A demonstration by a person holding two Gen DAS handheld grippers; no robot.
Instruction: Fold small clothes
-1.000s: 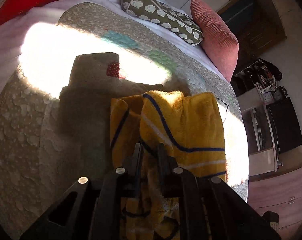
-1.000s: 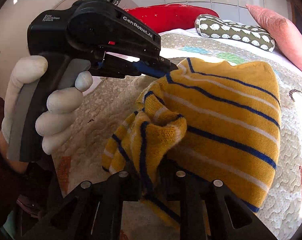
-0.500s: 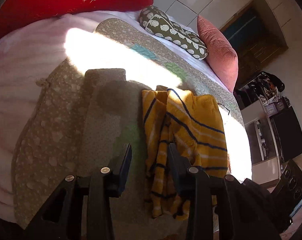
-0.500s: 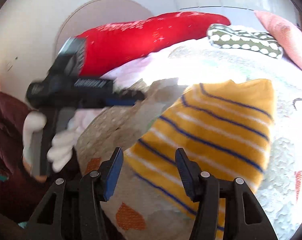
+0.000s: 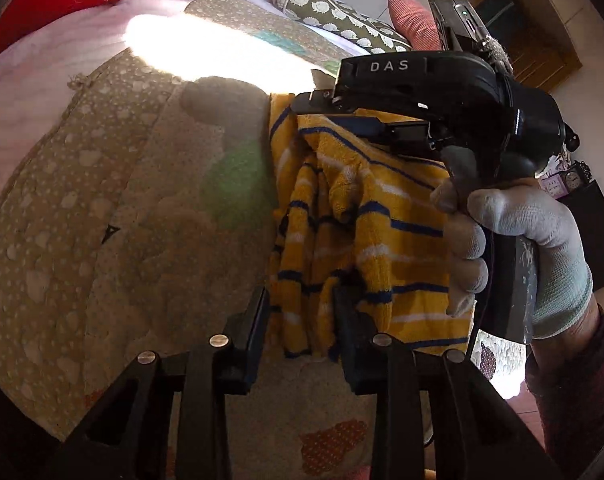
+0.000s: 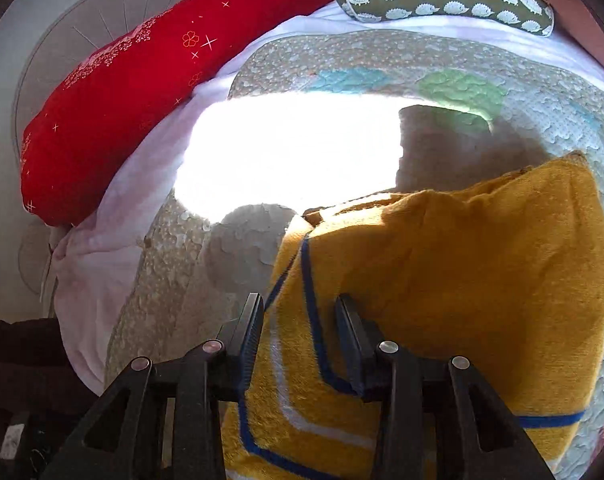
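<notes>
Sweater (image 5: 366,232) on bed (image 5: 101,240), rumpled, soft, light; my left tongs (image 5: 299,312) parted, near hem between them.
Right view: right tongs (image 6: 299,320) parted astride striped fold; pinch doubled edge, knit sags.

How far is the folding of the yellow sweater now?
Partly done: the yellow striped sweater lies on the quilt, doubled into a narrow bundle with a rumpled left side. In hand: both the left gripper and the right gripper are open, jaws astride its edges, neither clamped. Left: smoothing the bunched part and probably a last fold.
</notes>
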